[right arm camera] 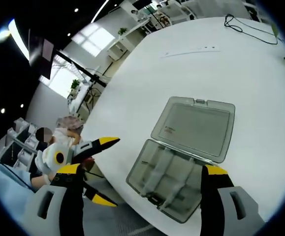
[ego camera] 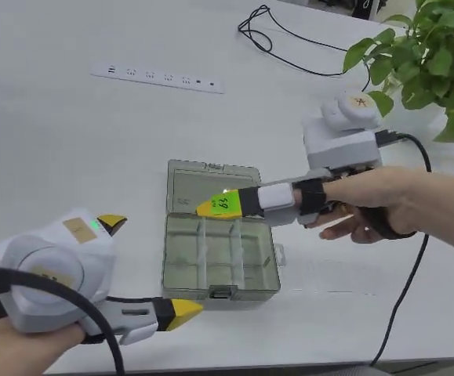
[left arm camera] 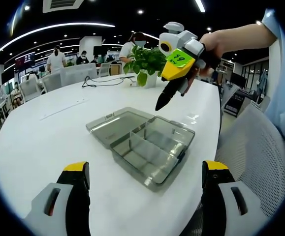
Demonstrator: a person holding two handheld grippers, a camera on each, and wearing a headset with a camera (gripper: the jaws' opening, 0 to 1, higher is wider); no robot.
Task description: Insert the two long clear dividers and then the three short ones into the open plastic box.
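Box (ego camera: 219, 292) lies open at the centre of the head view, on the white table (ego camera: 70, 157). Its lid (ego camera: 211, 188) is folded back flat toward the upper side of the frame, and the base is toward the lower side. Clear dividers (ego camera: 203, 251) stand inside the base and cut it into compartments. How many are in I cannot tell, because they are transparent.

The right gripper (ego camera: 211, 208) is at the right of the head view, held by a hand (ego camera: 383, 205). Its yellow tips are over the back part of the box, near the hinge. In the right gripper view its two jaws stand wide apart with nothing between them, and the box is seen in the gap beyond them.

The left gripper (ego camera: 148, 266) is in the lower left of the head view, just beside the left edge of the box but apart from it. Its jaws are also spread wide and grasp nothing. In the left gripper view the box lies between them, further off, and the right gripper hangs above the box in the upper right.

A power strip (ego camera: 160, 77) lies in the upper left of the head view, a black cable (ego camera: 289, 39) at the top, and a plant (ego camera: 426, 55) in the upper right corner.
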